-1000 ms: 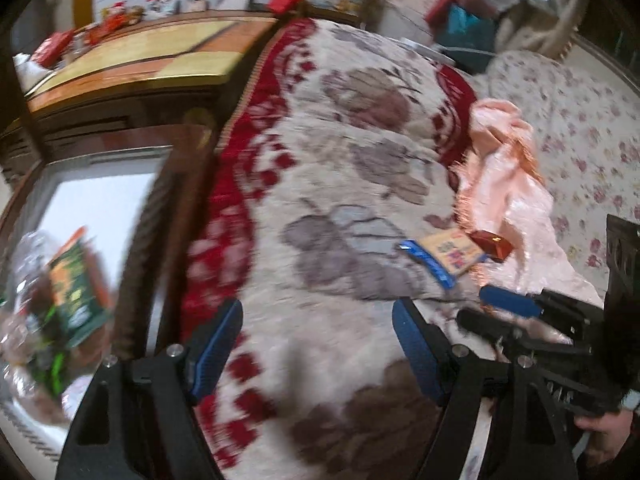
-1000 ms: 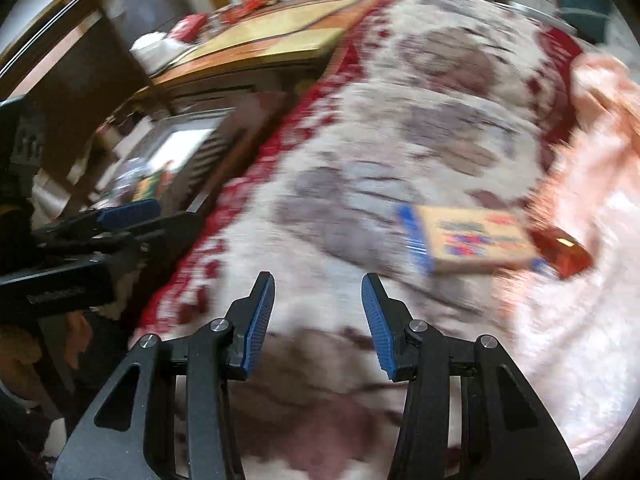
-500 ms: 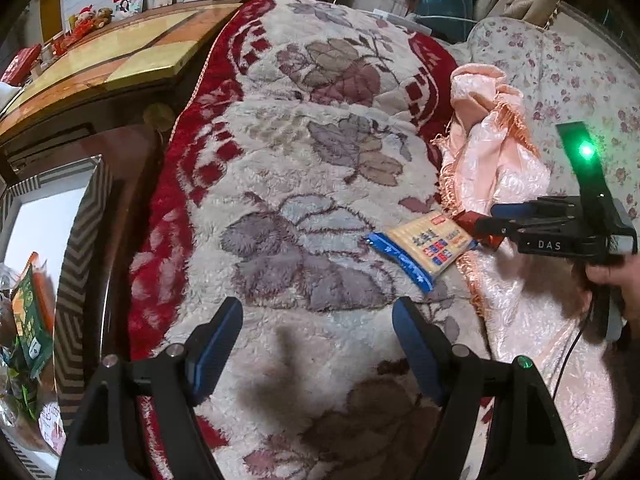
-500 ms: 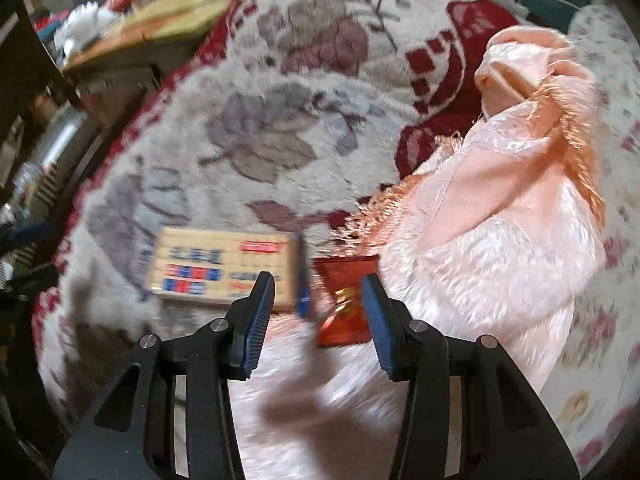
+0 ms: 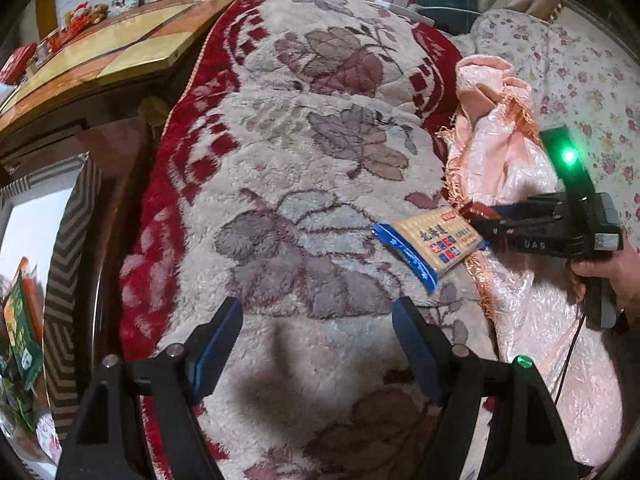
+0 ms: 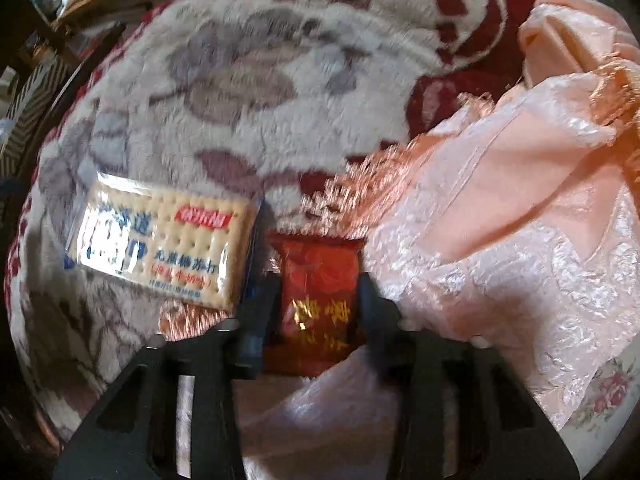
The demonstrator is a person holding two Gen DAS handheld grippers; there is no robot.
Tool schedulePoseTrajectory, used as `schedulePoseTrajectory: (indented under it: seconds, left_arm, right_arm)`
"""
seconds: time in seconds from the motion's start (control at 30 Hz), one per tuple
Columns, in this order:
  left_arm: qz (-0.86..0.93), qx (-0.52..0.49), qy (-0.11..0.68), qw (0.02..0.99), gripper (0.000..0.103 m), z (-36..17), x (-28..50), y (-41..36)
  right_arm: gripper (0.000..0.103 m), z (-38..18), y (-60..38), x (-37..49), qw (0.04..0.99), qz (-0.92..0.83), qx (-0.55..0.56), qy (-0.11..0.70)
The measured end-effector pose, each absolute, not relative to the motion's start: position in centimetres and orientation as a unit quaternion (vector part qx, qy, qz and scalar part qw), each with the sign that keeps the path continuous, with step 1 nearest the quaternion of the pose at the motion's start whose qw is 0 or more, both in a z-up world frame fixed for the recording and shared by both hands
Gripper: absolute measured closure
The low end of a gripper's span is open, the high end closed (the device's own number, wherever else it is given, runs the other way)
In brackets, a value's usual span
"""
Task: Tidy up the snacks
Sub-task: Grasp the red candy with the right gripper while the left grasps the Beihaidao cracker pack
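A cracker packet (image 5: 430,244) with blue ends lies on the flowered blanket; it also shows in the right wrist view (image 6: 160,240). A small red snack packet (image 6: 320,292) lies beside it on the pink cloth edge. My right gripper (image 6: 316,292) is open with its fingers on either side of the red packet; in the left wrist view the right gripper (image 5: 480,216) reaches the packet (image 5: 476,210) from the right. My left gripper (image 5: 316,344) is open and empty above the blanket, nearer than the cracker packet.
A pink satin cloth (image 5: 504,160) lies bunched to the right. A wooden table (image 5: 100,56) stands at the back left. A patterned box (image 5: 64,264) with green snack bags (image 5: 20,320) sits at the left edge.
My right gripper has moved forward and down so the red packet now lies between its fingers. The left gripper has held nearly still.
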State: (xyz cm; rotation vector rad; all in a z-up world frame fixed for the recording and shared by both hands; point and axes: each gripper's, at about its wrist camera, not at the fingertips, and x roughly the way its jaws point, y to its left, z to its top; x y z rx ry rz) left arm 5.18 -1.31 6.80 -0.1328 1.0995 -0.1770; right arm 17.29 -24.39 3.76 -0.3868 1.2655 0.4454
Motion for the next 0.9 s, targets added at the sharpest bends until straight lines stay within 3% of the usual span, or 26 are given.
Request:
schedulePoseTrajectory:
  seconds: [0.17, 0.37, 0.57, 0.77, 0.87, 0.9]
  left_arm:
    - [-0.129, -0.057, 0.512, 0.848, 0.024, 7.7, 6.5, -2.8]
    - [-0.228, 0.001, 0.513, 0.828, 0.024, 7.3, 9.2, -7.3]
    - [-0.296, 0.077, 0.529, 0.791, 0.024, 5.6, 11.6, -11.7]
    - [-0.329, 0.111, 0.529, 0.774, 0.016, 3.9, 13.5, -14.4]
    - [-0.325, 0.113, 0.55, 0.761, 0.017, 2.8, 14.6, -14.9]
    - [-0.319, 0.114, 0.553, 0.761, 0.022, 2.3, 14.7, -14.9]
  right_arm:
    - [0.07, 7.2, -25.2, 15.4, 0.805, 0.21, -0.144, 0.536]
    - [0.07, 11.3, -27.5, 12.4, 0.85, 0.234, -0.023, 0.472]
    - [0.07, 11.6, -28.1, 12.0, 0.858, 0.248, 0.046, 0.448]
    - [0.07, 11.0, -29.3, 12.5, 0.855, 0.249, 0.08, 0.449]
    - [0.07, 11.0, -30.0, 12.8, 0.854, 0.246, 0.101, 0.447]
    - [0.07, 11.0, -30.2, 12.8, 0.855, 0.245, 0.103, 0.446]
